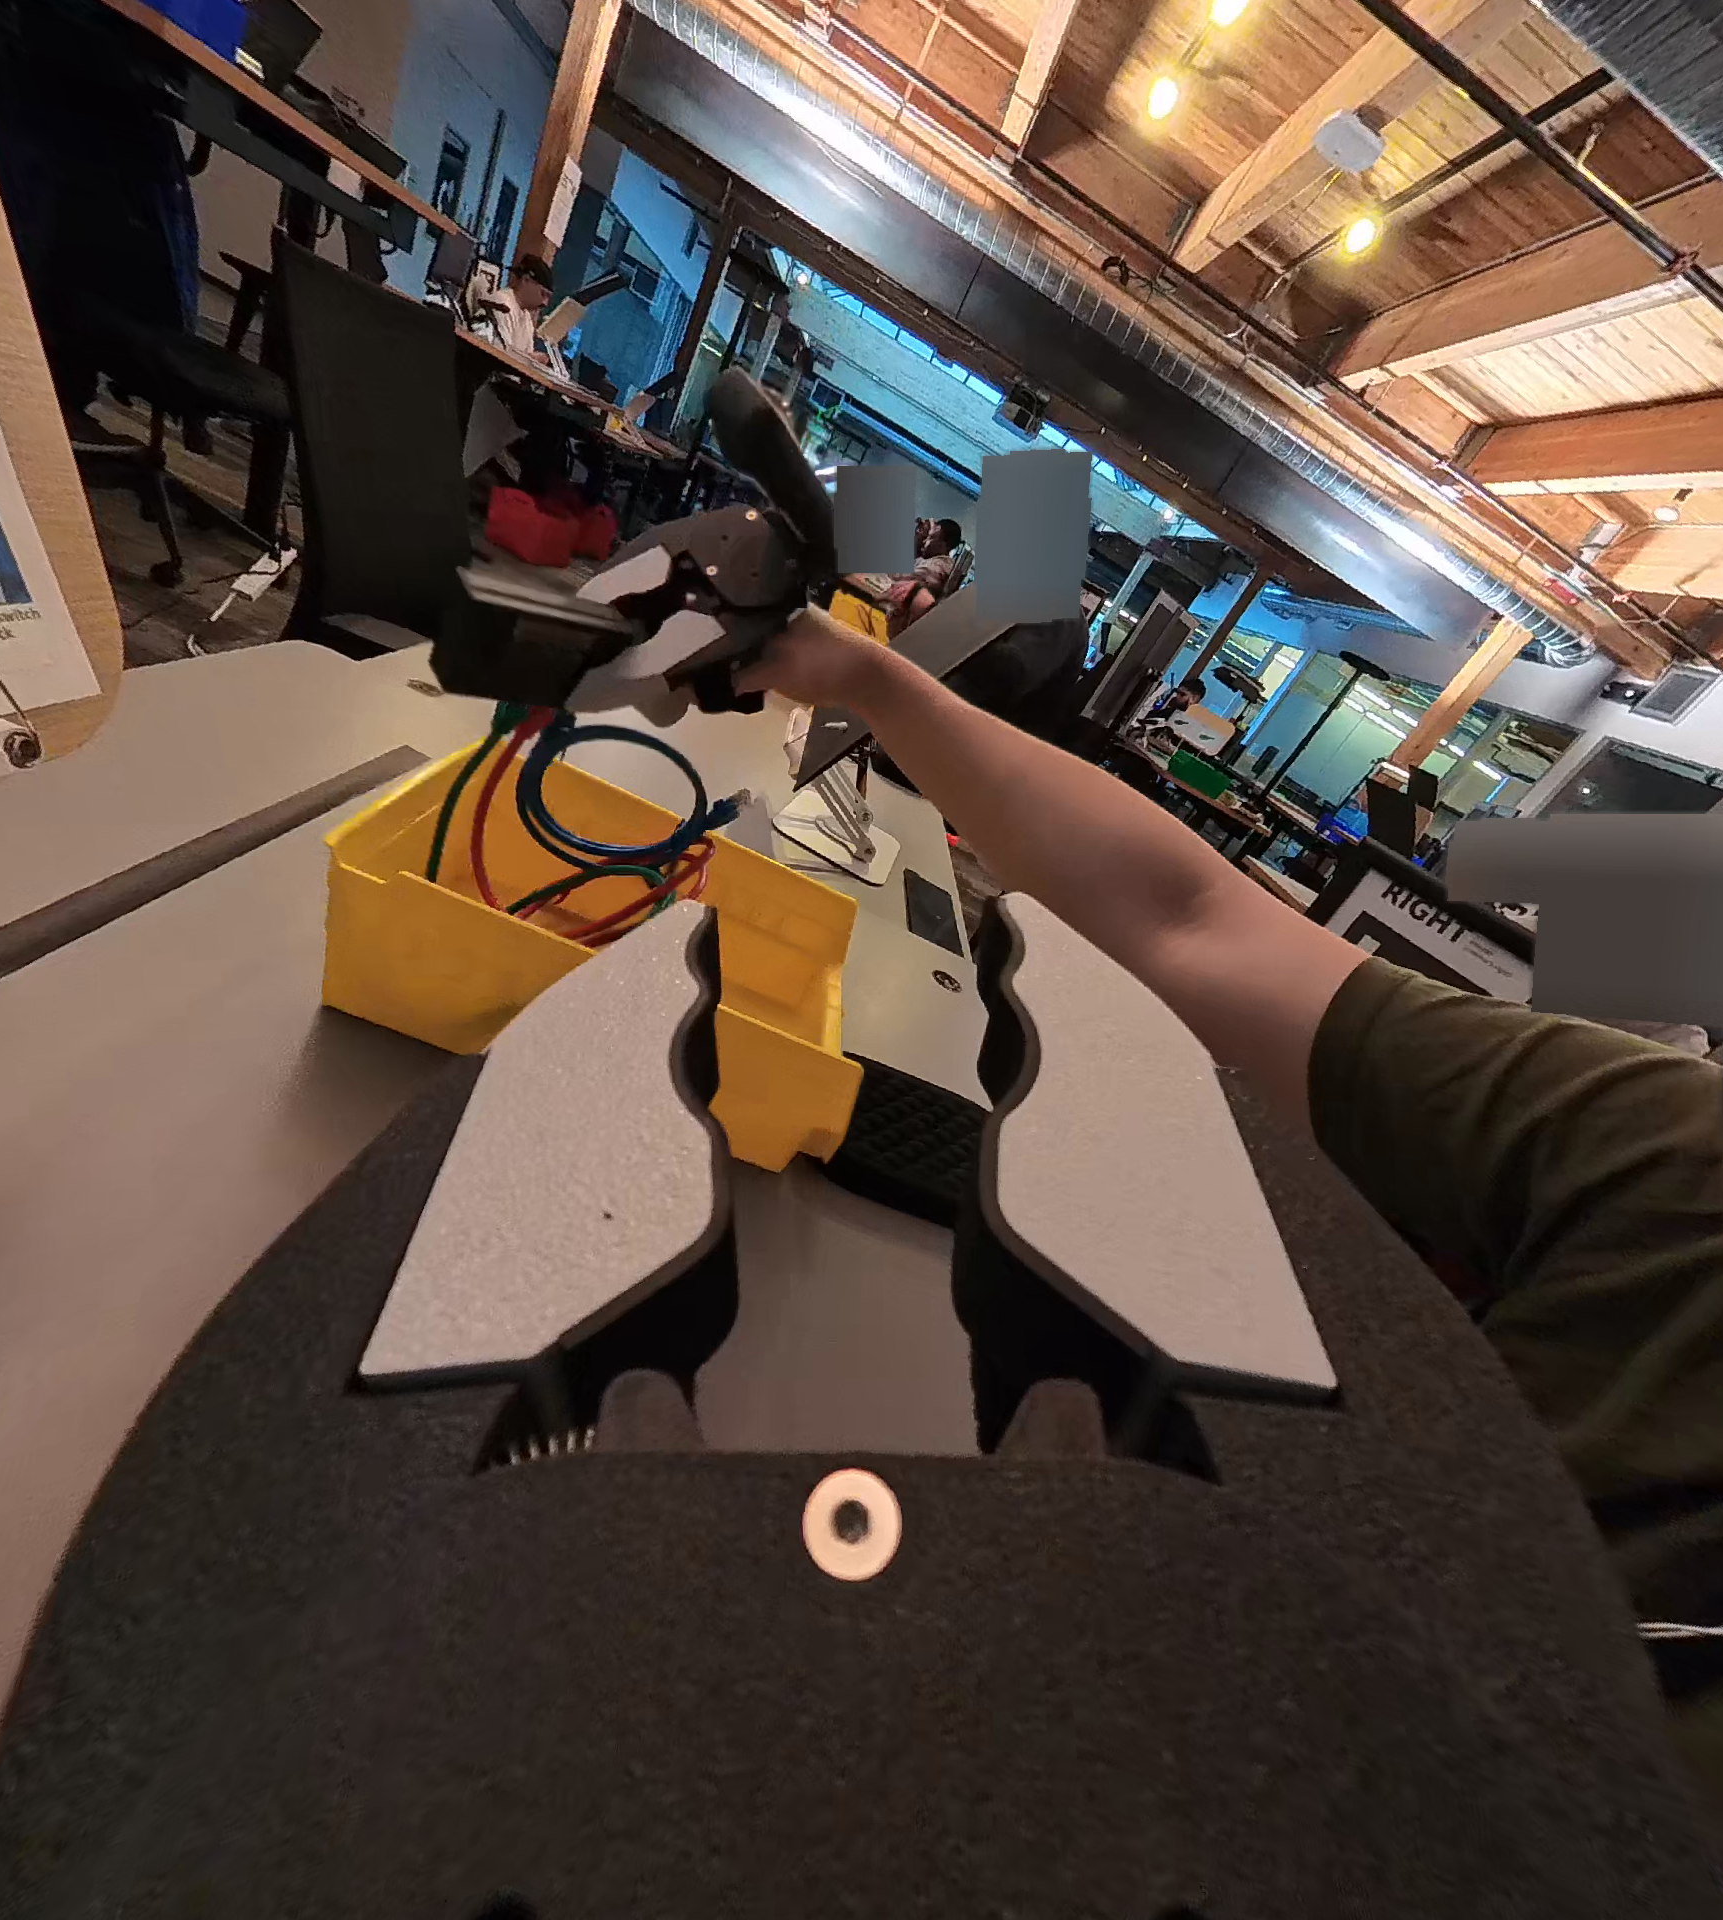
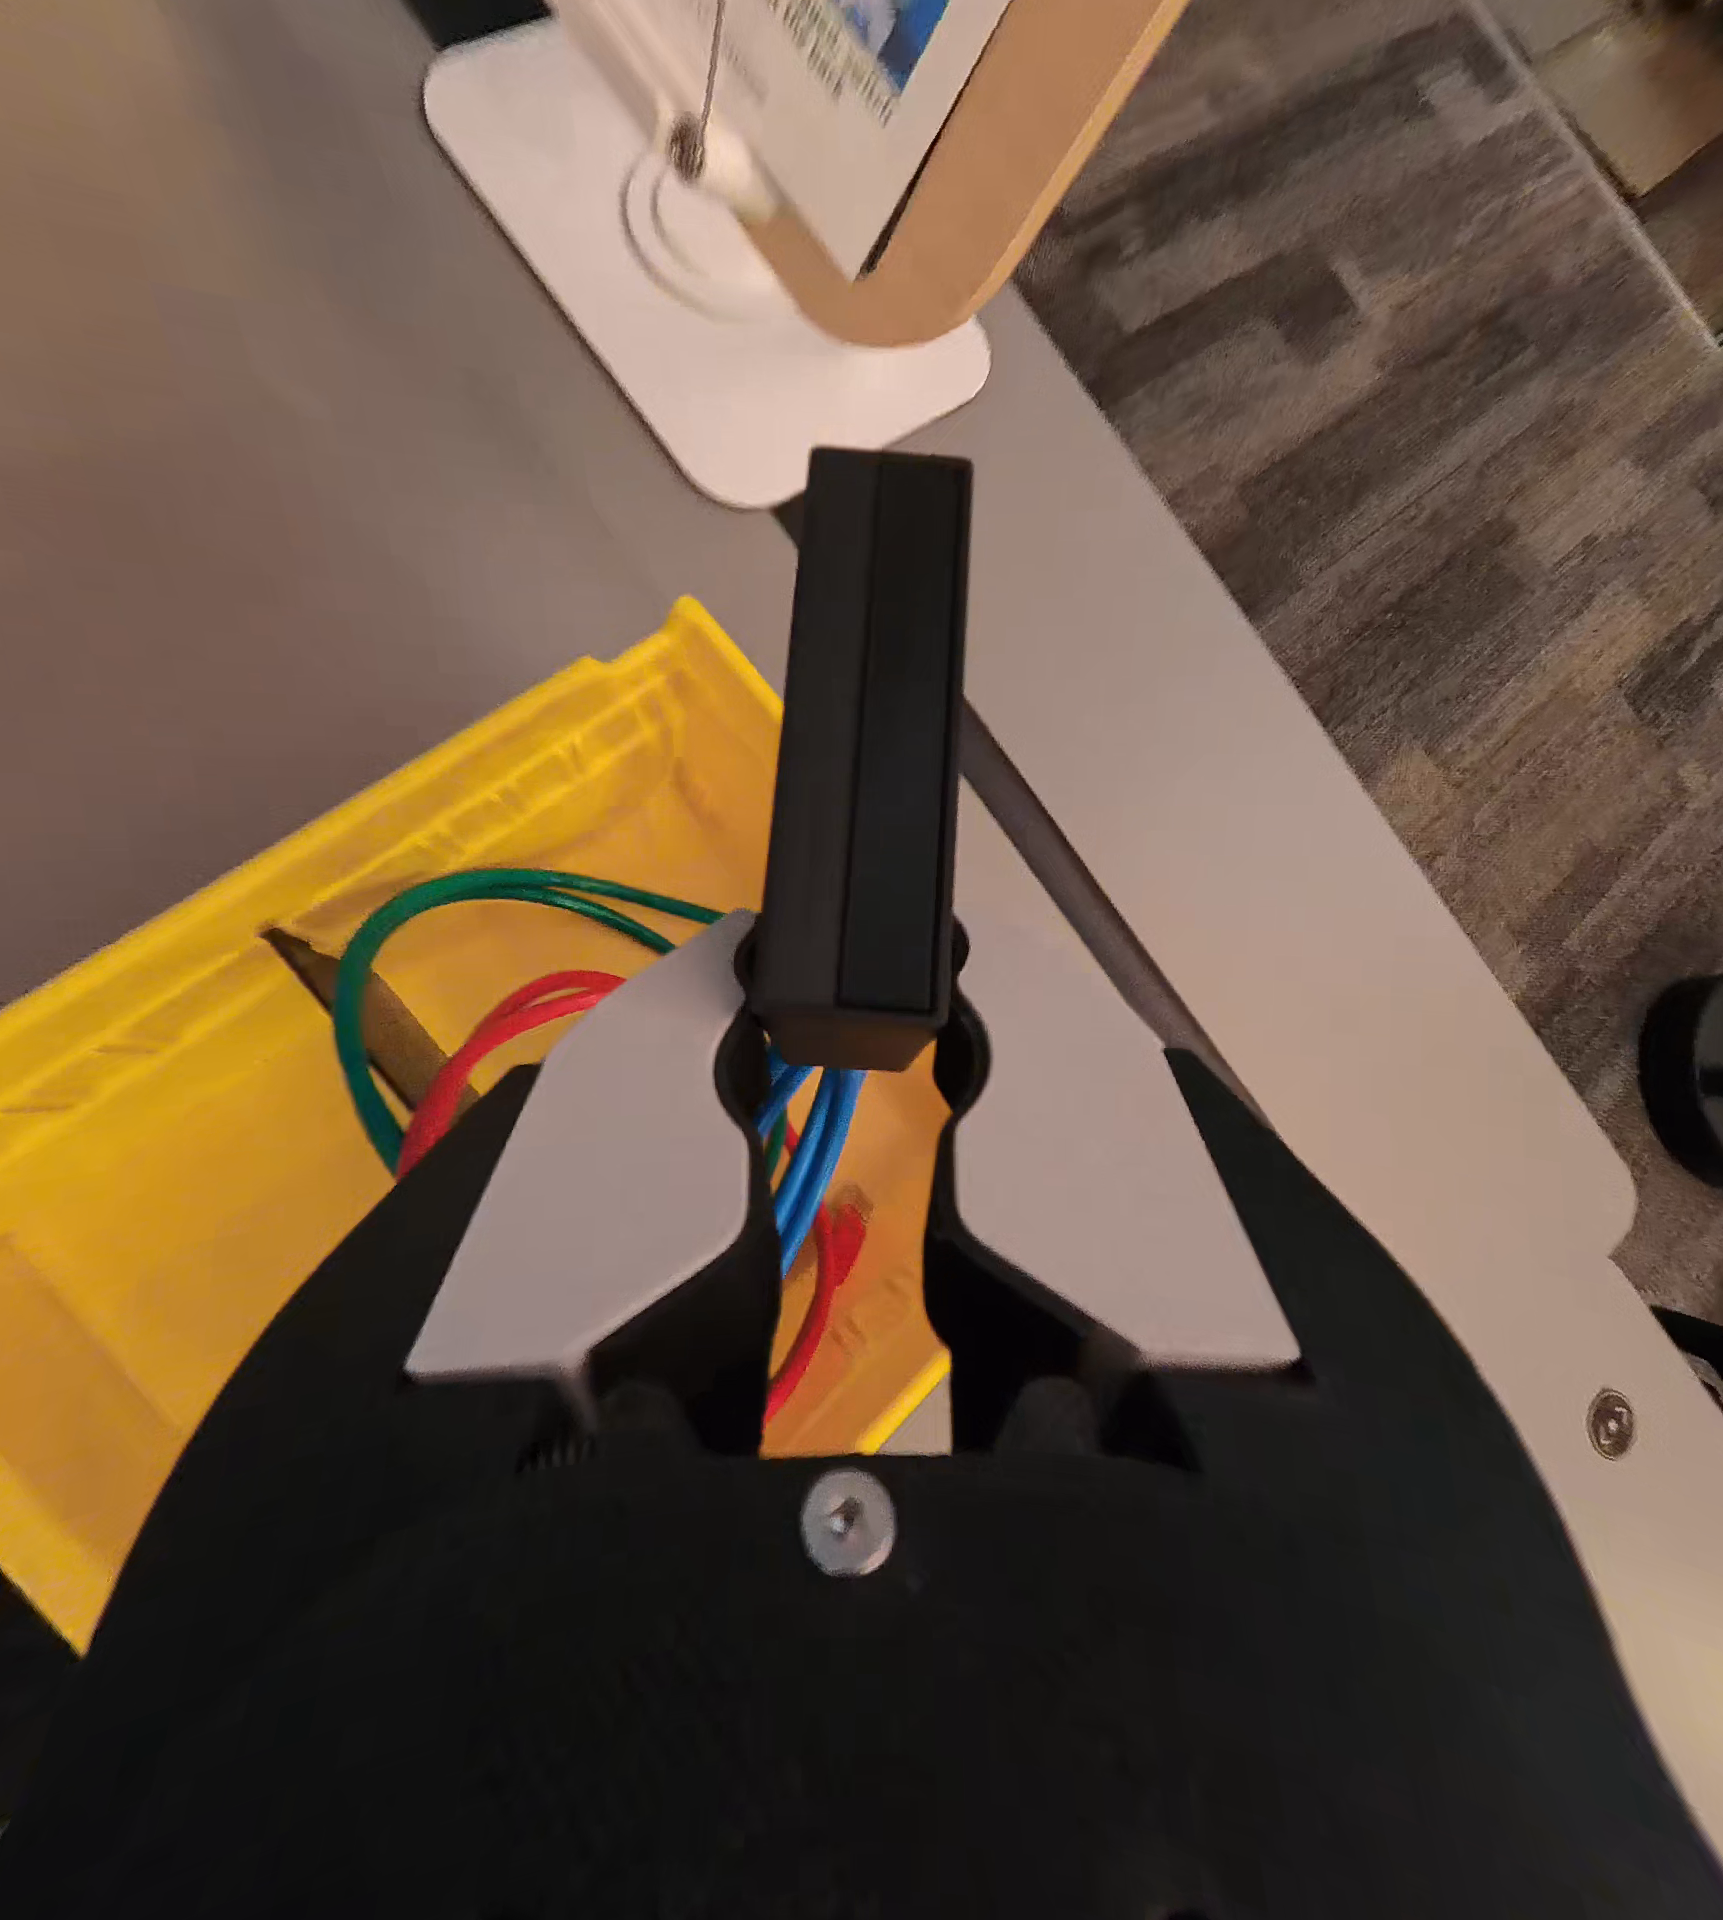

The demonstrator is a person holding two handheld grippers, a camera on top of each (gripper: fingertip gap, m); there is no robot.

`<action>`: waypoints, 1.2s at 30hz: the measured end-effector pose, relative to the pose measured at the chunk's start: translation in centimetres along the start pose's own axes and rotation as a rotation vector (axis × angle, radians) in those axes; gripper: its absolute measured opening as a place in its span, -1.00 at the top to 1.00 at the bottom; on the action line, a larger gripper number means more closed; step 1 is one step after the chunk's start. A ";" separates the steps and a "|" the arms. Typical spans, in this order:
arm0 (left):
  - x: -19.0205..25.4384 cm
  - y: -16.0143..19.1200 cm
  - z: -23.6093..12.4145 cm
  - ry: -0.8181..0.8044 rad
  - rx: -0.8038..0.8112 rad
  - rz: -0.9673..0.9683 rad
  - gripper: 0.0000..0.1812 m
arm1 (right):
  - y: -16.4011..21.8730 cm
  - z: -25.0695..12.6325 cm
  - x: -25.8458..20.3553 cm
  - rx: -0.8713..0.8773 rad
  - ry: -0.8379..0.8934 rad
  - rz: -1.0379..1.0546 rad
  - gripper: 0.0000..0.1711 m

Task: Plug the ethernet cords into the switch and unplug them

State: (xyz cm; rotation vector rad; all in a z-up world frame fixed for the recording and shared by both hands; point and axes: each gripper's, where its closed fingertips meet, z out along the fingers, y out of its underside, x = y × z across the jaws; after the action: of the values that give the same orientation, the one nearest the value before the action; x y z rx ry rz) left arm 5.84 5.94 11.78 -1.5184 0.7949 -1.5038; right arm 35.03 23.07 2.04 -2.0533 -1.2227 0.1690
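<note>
A large open workshop with a timber-beamed ceiling and hanging lamps is seen behind a grey tabletop (image 1: 109,1091), on which a yellow bin (image 1: 441,956) stands; this bin is taken as the landmark. Above the bin, the black switch (image 2: 862,748) is held lifted clear of the tabletop, clamped at its near end between the fingers of the right claw (image 2: 849,1013). In the left wrist view the same right claw (image 1: 628,634) is seen gripped by a person's hand (image 1: 815,655), with a bare forearm and an olive sleeve (image 1: 1522,1195) reaching in from the bin's right.

From the underside of the switch, three ethernet cords are seen hanging down into the bin: a blue cord (image 1: 608,790) coiled in a loop with one free plug raised at the bin's right rim, a red cord (image 2: 514,1029) and a green cord (image 2: 483,894), both looped on the bin floor. A red plug is seen lying loose inside the bin.

The left claw (image 1: 846,997) is held nearer than the bin, its two grey fingers spread apart with nothing between them. A white stand base (image 2: 732,343) carrying a wood-edged printed sign is seen just beyond the bin, and a black textured mat (image 1: 909,1143) lies beside the bin's near right corner.
</note>
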 end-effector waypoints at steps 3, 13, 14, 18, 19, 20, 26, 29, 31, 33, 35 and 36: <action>0.0 0.2 0.2 -0.001 -0.008 0.000 0.48 | 0.9 2.1 -0.5 -0.114 0.013 -0.093 0.65; 0.0 0.3 0.2 -0.002 -0.013 0.000 0.48 | 0.2 5.0 -0.8 -0.195 0.105 -0.185 0.59; 0.1 0.2 0.1 -0.001 -0.010 0.001 0.48 | 0.2 4.6 -0.8 -0.190 0.114 -0.178 0.54; 0.3 -0.2 -0.2 0.003 0.007 0.000 0.48 | -1.3 1.7 -1.1 -0.051 0.149 -0.128 0.40; 0.3 -0.3 -0.3 0.005 0.009 0.000 0.48 | -2.0 0.6 -1.6 0.001 0.134 -0.103 0.34; 0.3 -0.3 -0.3 0.005 0.010 -0.001 0.48 | -2.8 -0.7 -2.3 0.064 0.111 -0.078 0.32; 0.5 -0.2 -0.2 0.005 0.002 0.001 0.48 | -3.9 -9.5 -4.3 0.458 0.122 0.095 0.33; 0.7 -0.4 -0.3 0.003 0.003 0.013 0.48 | 1.5 -9.8 -3.2 0.349 0.262 0.110 0.40; 0.7 -0.6 -0.5 -0.002 0.012 0.018 0.48 | 4.5 -8.5 -2.7 0.247 0.288 0.129 0.43; 0.6 -0.8 -0.6 -0.006 0.020 0.017 0.48 | 5.4 -6.9 -3.1 0.185 0.244 0.152 0.43; 0.5 -0.8 -0.7 -0.011 0.019 0.018 0.48 | 4.6 -5.4 -3.4 0.141 0.228 0.113 0.42; 0.4 -0.7 -0.7 -0.015 0.015 0.019 0.48 | 3.6 -5.0 -3.4 0.134 0.240 0.072 0.42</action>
State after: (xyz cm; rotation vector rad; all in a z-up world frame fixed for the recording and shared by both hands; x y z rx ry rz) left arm 5.14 5.83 12.55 -1.5052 0.7853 -1.4803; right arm 38.01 16.72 2.51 -1.9389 -0.9663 0.0355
